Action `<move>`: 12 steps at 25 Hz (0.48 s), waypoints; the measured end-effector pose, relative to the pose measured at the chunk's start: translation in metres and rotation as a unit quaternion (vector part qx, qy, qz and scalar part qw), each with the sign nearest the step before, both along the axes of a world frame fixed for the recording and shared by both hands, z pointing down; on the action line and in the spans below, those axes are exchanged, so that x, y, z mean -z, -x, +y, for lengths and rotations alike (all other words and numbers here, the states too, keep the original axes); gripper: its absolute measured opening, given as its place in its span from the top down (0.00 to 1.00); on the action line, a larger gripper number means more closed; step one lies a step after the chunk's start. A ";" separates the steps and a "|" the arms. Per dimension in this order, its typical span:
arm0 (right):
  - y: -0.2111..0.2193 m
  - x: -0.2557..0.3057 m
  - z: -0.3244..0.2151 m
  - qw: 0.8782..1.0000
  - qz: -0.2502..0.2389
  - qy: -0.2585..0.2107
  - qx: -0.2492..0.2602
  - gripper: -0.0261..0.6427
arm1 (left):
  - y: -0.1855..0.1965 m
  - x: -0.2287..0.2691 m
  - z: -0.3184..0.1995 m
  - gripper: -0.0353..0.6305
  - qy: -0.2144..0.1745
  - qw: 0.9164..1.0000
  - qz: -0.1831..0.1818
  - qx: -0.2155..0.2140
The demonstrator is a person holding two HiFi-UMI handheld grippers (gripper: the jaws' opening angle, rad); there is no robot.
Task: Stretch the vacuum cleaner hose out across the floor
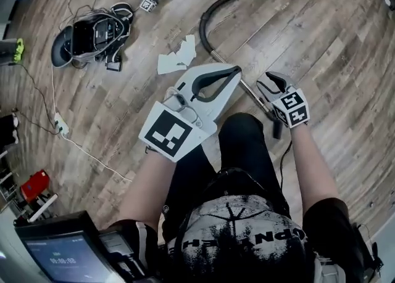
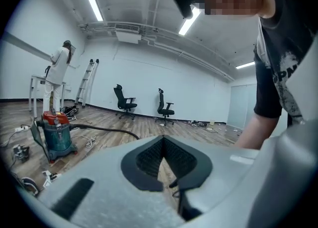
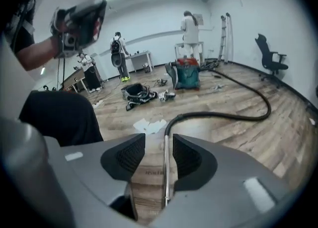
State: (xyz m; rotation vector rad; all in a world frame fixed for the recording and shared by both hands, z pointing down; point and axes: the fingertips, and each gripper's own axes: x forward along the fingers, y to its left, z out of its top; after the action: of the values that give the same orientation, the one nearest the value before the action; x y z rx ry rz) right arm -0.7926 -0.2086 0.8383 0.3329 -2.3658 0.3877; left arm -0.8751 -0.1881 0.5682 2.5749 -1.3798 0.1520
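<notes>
Black ribbed hose (image 1: 204,21) curves across the wood-plank floor (image 1: 321,60) from the red-lidded canister vacuum (image 3: 186,75) at the far side of the room, and it ends in a slim chrome wand (image 3: 165,172) that lies flat on the boards just in front of me.

I have the right gripper (image 3: 158,145) angled down over that wand. Its fingers (image 3: 186,157) stand apart, with the tube running between them close to the right-hand pad. As far as I can tell from this angle it is not touching, though the gap is slim. The left gripper (image 2: 164,145) hangs beside it with its fingers (image 2: 149,160) together on nothing.

I expect the hose to be light, floppy and springy, so it will probably try to recoil into its bend when pulled. The wand is rigid, smooth and round, and likely slippery against the textured dark pads. I would take hold of the wand near the cuff where it meets the hose, or on the ribbed hose itself, where the ridges give grip. Pulling too hard could drag the canister along on its wheels instead of straightening the curve.
</notes>
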 end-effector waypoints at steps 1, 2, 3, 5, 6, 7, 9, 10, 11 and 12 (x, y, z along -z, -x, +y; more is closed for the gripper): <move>0.001 -0.045 0.005 1.000 0.016 0.016 0.009 0.70 | 0.002 -0.019 -0.003 0.95 -0.004 1.000 0.001 0.012; 0.000 -0.084 0.011 0.999 0.036 0.033 0.020 0.70 | 0.005 -0.032 -0.006 0.95 -0.006 1.000 -0.001 0.021; -0.002 -0.115 0.017 0.997 0.060 0.050 0.030 0.70 | 0.007 -0.040 -0.010 0.95 -0.006 1.000 -0.007 0.025; -0.015 -0.166 0.024 0.990 0.107 0.080 0.039 0.68 | 0.007 -0.049 -0.016 0.95 -0.006 0.999 -0.019 0.026; -0.022 -0.193 0.029 0.987 0.127 0.091 0.042 0.68 | 0.005 -0.056 -0.016 0.95 -0.007 0.999 -0.023 0.027; -0.028 -0.224 0.035 0.984 0.143 0.100 0.046 0.68 | 0.002 -0.068 -0.012 0.95 -0.006 0.999 -0.026 0.031; -0.039 -0.294 0.045 0.979 0.162 0.108 0.053 0.68 | -0.009 -0.105 -0.002 0.94 0.001 0.998 -0.033 0.045; -0.045 -0.326 0.048 0.978 0.167 0.113 0.054 0.69 | -0.016 -0.124 0.002 0.95 0.003 0.998 -0.039 0.052; -0.051 -0.351 0.050 0.976 0.173 0.121 0.055 0.69 | -0.021 -0.139 0.005 0.95 0.003 0.997 -0.043 0.058; -0.057 -0.368 0.052 0.973 0.182 0.127 0.055 0.69 | -0.024 -0.149 0.007 0.95 0.005 0.997 -0.045 0.064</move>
State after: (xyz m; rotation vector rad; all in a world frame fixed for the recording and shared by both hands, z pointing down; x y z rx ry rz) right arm -0.7359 -0.1571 1.2067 0.1368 -1.9394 0.5230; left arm -0.8509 -0.1812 0.7172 2.4900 -1.5667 0.2546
